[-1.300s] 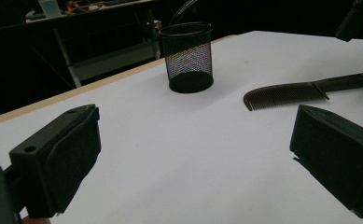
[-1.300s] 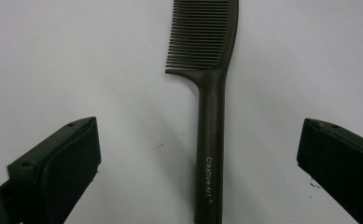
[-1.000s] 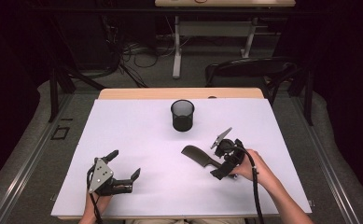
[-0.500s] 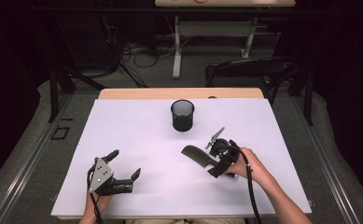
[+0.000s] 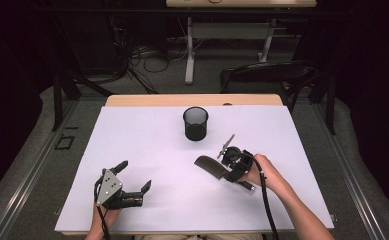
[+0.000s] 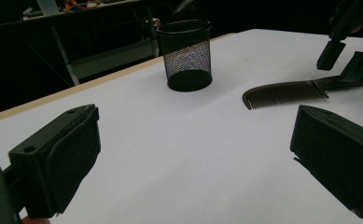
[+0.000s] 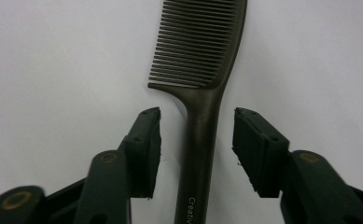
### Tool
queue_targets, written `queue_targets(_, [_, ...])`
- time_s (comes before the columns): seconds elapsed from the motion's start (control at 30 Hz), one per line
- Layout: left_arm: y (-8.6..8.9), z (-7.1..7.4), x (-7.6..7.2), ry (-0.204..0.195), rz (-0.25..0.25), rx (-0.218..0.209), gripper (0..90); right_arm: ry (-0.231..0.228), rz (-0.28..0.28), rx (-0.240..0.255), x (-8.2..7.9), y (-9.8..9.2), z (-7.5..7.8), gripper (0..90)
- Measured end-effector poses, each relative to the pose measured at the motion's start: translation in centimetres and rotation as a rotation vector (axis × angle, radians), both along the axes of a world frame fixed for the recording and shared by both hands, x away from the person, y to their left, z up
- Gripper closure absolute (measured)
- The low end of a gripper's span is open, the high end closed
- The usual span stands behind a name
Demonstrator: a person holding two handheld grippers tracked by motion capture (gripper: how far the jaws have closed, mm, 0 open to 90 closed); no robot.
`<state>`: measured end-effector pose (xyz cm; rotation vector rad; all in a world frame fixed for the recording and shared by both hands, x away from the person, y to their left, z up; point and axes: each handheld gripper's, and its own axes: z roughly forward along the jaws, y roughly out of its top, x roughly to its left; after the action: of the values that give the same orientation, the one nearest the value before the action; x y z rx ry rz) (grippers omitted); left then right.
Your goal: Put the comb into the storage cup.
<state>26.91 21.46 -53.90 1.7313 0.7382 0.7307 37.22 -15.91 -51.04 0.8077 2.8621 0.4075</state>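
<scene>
Comb [image 7: 202,74] handle sits between right gripper [image 7: 195,149] jaws (closing, not touching) — left gripper [image 6: 193,154] gapes, empty.

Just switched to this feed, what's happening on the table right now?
A person works two handheld grippers over a white table. The right gripper straddles the handle of a dark comb lying flat; its jaws have just been closing, with a gap on each side, so nothing is gripped yet. The left gripper rests open, apart from everything. A black mesh cup stands upright farther back.
</scene>
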Motion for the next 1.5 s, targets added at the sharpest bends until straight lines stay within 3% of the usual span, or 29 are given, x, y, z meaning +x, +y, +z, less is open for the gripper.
queue_targets(0.2, [0.0, 0.0, 0.0, 0.001, 0.002, -0.001, 1.8, 0.020, 0.017, -0.021, 0.6, 0.2, -0.4, 63.8])
queue_targets(0.57, [0.0, 0.0, 0.0, 0.004, -0.004, -0.002, 1.8, 0.058, -0.004, -0.052, 1.0, 0.2, -1.7, 66.5])
queue_targets(1.0, [0.0, -0.1, 0.1, 0.004, -0.005, 0.002, 1.8, 0.079, -0.072, 0.009, 1.1, -0.4, -1.8, 72.4])
queue_targets(1.5, [0.0, -0.1, 0.0, 0.003, -0.004, 0.001, 1.8, 0.053, -0.061, 0.101, 0.1, -1.5, -0.6, 72.7])
